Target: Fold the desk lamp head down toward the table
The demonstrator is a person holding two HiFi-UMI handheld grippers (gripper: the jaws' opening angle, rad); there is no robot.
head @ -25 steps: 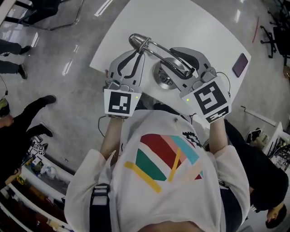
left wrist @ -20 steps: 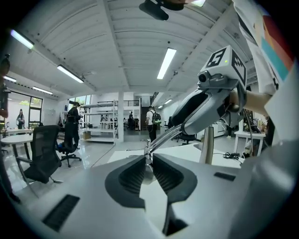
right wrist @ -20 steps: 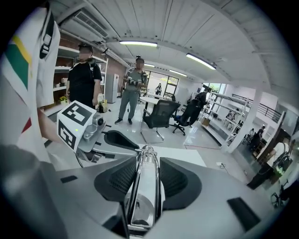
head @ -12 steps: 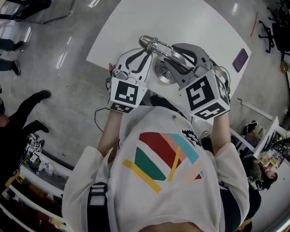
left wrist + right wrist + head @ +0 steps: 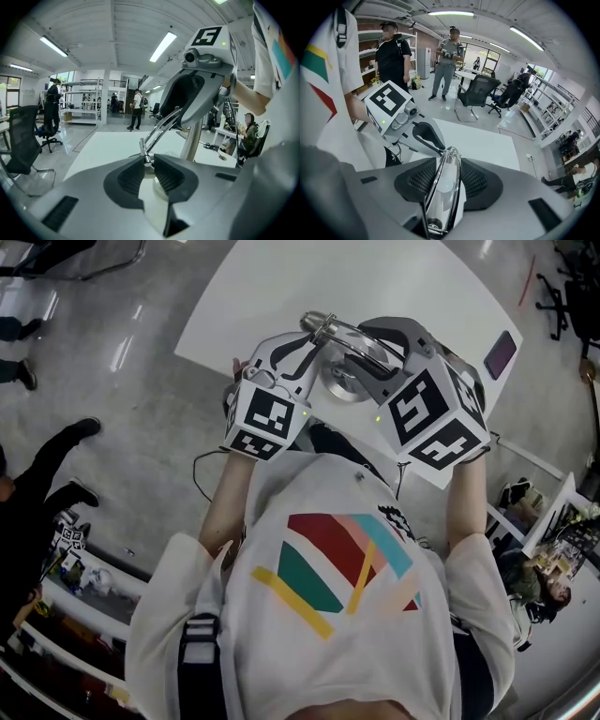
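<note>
A bright open office hall is shown, with a glossy grey floor [image 5: 131,381], ceiling strip lights [image 5: 163,46], black swivel chairs [image 5: 476,91] and several people standing about. A large white table [image 5: 412,277] is set on that floor, and a person in a white shirt [image 5: 337,568] printed with red, teal, yellow and blue bars is stood at its near edge. The chrome desk lamp [image 5: 349,341] is found close to that edge, its round base [image 5: 339,382] resting on the tabletop. The lamp's long chrome bar is clamped between the closed jaws of the right gripper [image 5: 447,173], while its end joint is pinched at the jaw tips of the left gripper [image 5: 149,164]. Black-and-white square markers are carried on each marker cube [image 5: 267,423] (patterns only). A small purple object [image 5: 499,354] lies near the table's far corner.
</note>
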